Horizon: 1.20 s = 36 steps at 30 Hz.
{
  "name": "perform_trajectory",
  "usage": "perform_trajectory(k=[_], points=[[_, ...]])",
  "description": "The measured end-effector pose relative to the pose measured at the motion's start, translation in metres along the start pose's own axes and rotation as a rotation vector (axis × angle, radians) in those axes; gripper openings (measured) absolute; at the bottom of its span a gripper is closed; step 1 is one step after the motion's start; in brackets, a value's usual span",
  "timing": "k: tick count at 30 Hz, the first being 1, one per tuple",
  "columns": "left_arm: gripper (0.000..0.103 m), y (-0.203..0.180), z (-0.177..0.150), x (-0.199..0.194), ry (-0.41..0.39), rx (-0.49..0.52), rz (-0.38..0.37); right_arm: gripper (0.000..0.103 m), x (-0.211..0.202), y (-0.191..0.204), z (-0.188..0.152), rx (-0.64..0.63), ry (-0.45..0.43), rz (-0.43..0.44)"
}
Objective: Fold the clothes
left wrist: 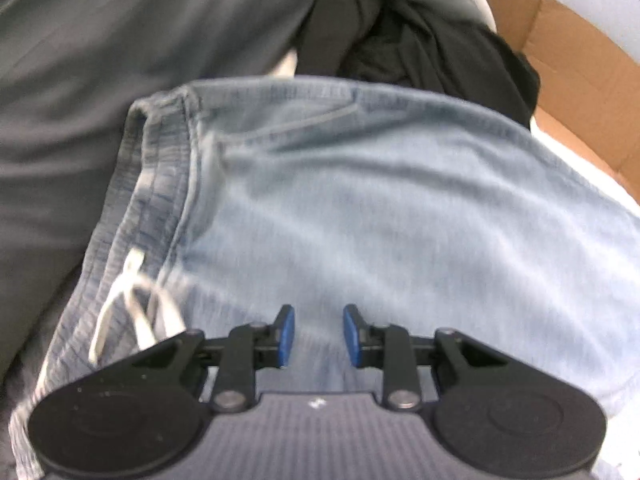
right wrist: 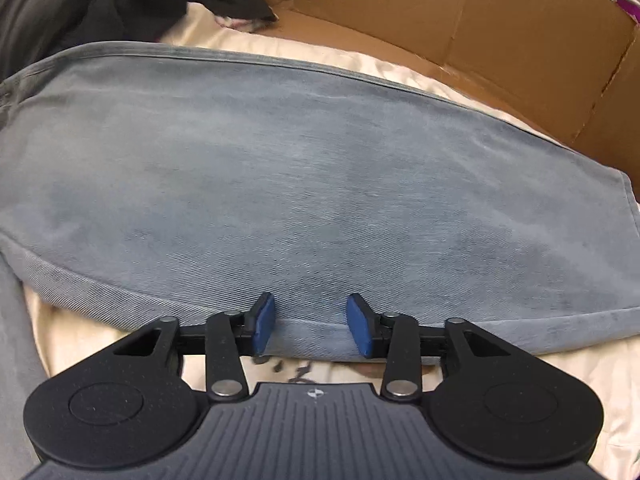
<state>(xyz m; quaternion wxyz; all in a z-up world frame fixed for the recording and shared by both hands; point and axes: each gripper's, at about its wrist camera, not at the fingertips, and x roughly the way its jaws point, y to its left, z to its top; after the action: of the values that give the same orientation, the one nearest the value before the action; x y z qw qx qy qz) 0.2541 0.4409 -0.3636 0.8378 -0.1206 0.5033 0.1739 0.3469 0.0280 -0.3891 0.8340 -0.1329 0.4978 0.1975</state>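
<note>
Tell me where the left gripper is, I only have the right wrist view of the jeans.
Observer: The left gripper is over the jeans, near the waistband.
Operator: Is it holding cloth?
Observer: No, its jaws stand apart with nothing pinched between them.
Operator: Anything loose up there?
Observer: A white drawstring lies looped by the waistband, to the left of the gripper in that view.
</note>
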Motion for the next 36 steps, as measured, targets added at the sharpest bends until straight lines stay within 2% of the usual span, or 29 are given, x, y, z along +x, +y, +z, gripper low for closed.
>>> perform_trajectory(k=[4,8,11,13,17,27,30,36], points=[[0.030,0.000,-0.016,-0.008,-0.006,0.013,0.014,0.054,0.003,-0.006,0.002,-0.017,0.018,0.001],[0.030,0.005,-0.036,-0.017,0.022,0.011,0.011,0.055,0.001,-0.013,0.001,0.002,0.031,-0.001],[0.030,0.007,-0.052,-0.019,0.047,0.006,0.021,0.053,-0.003,-0.017,-0.001,0.025,0.031,-0.014],[0.030,0.014,-0.060,-0.021,0.058,-0.010,0.044,0.048,-0.009,-0.022,-0.002,0.059,0.018,0.018],[0.030,0.026,-0.066,-0.039,0.033,-0.041,0.049,0.047,-0.028,-0.038,-0.003,0.112,-0.009,0.093],[0.030,0.061,-0.073,-0.087,0.034,-0.105,0.116,0.047,-0.087,-0.051,0.011,0.047,-0.050,0.147],[0.038,0.066,-0.072,-0.105,0.029,-0.103,0.141,0.047,-0.108,-0.055,0.015,0.023,-0.046,0.162],[0.039,0.074,-0.077,-0.136,0.044,-0.166,0.179,0.047,-0.150,-0.067,0.016,0.021,-0.070,0.153]])
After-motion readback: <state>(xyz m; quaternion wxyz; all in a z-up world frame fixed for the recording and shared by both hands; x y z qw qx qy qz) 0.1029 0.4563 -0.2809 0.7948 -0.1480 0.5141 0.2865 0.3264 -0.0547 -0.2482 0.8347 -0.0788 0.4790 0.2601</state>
